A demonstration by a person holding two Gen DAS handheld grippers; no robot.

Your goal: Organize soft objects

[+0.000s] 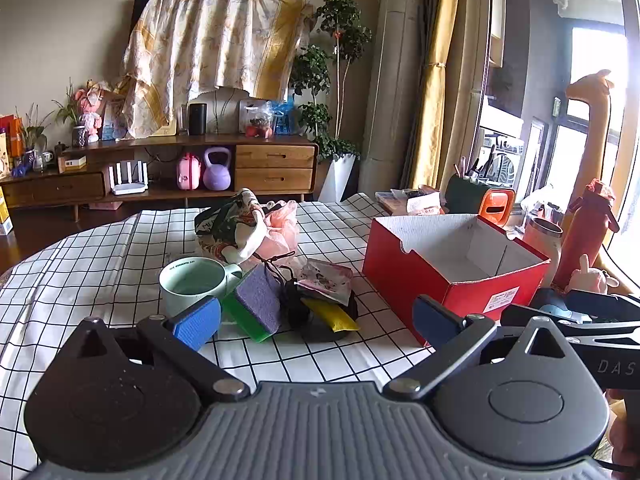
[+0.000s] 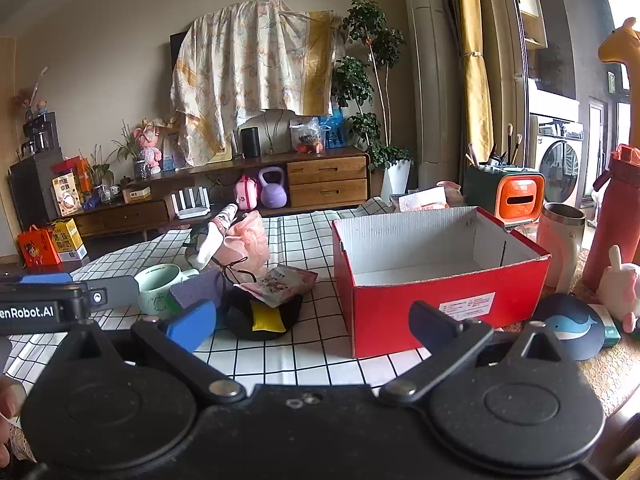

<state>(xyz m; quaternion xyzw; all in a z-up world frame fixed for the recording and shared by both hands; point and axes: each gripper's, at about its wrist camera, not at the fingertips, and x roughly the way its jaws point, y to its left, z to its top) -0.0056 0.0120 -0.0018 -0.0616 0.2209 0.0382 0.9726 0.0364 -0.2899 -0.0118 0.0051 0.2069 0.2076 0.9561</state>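
Observation:
A pile of soft things lies on the checked tablecloth [image 1: 80,264]: a purple and green sponge [image 1: 256,304], a small yellow pad [image 1: 332,314] on a black cloth [image 1: 296,304], a pink printed packet [image 1: 326,280], a pink mesh pouf [image 1: 284,228] and a floral cloth [image 1: 228,228]. An empty red box [image 1: 452,264] stands to the right. My left gripper [image 1: 316,320] is open and empty, just short of the pile. My right gripper [image 2: 312,324] is open and empty, between the pile [image 2: 264,312] and the red box [image 2: 436,280].
A pale green mug [image 1: 192,284] stands left of the sponge. Right of the box are a red bottle [image 2: 616,224], a tumbler [image 2: 560,240], an orange container [image 2: 518,196], a whale-print pad [image 2: 572,326] and a pink plush [image 2: 620,288]. A wooden sideboard [image 1: 200,164] stands beyond.

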